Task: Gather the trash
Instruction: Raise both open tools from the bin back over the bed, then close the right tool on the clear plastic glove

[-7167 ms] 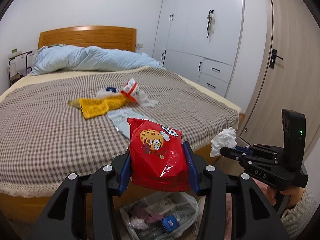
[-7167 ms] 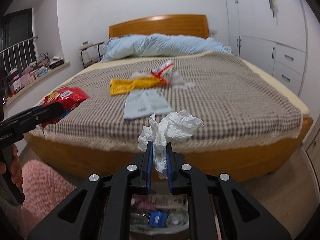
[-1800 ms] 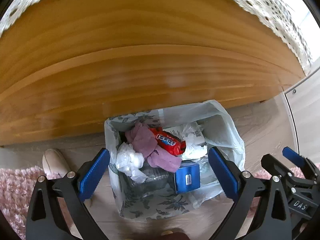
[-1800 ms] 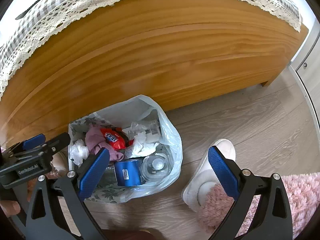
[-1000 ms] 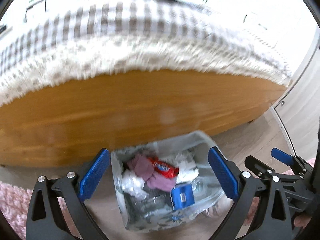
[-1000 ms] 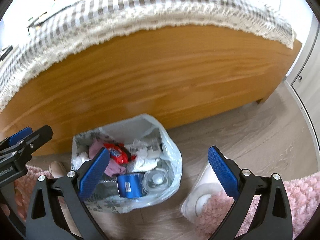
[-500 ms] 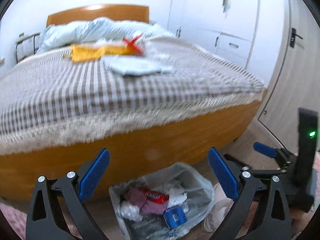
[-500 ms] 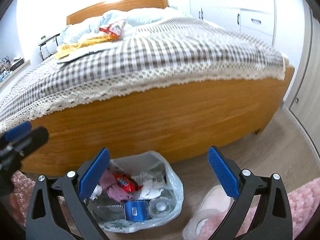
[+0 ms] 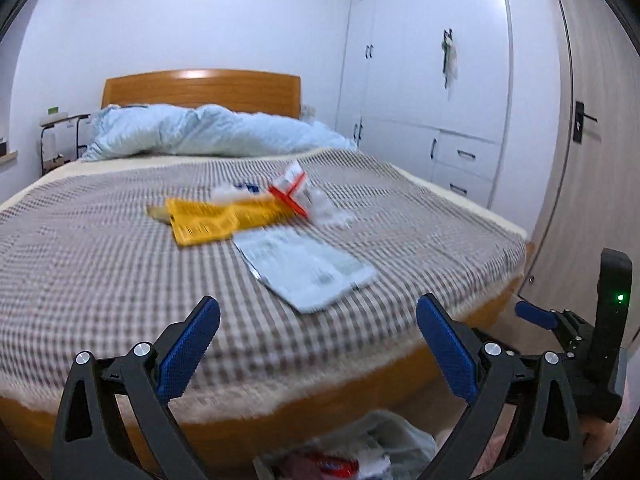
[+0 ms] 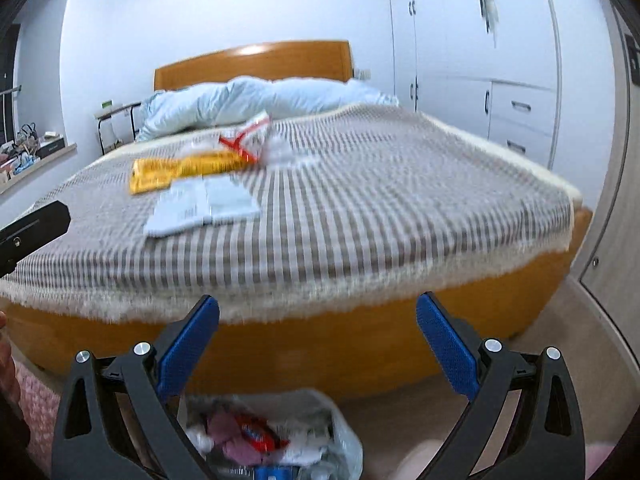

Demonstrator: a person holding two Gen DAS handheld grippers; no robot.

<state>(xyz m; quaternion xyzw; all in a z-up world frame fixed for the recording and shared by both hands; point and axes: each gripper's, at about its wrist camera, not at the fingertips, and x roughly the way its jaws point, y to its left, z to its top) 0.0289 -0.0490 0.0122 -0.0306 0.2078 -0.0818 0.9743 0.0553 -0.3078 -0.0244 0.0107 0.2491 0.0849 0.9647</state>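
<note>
Both grippers were empty, their blue-padded jaws spread wide and aimed across the foot of the bed (image 9: 120, 280) with its brown-and-white checked cover. The left gripper (image 9: 318, 350) faced the nearest piece of trash almost head-on: the flat pale-blue printed plastic packet (image 9: 304, 266) lay on the cover just ahead of its jaws, the long axis running diagonally from far left to near right, one corner close to the bed's edge. From the right gripper (image 10: 318, 350) the same packet lay ahead and well to the left, so the left looked the nearer. Beyond the packet lay the yellow wrapper (image 9: 204, 224) and the white-and-red crumpled wrapper (image 9: 294, 186). The clear plastic trash bag (image 10: 340, 440) sat on the floor below the jaws.
</note>
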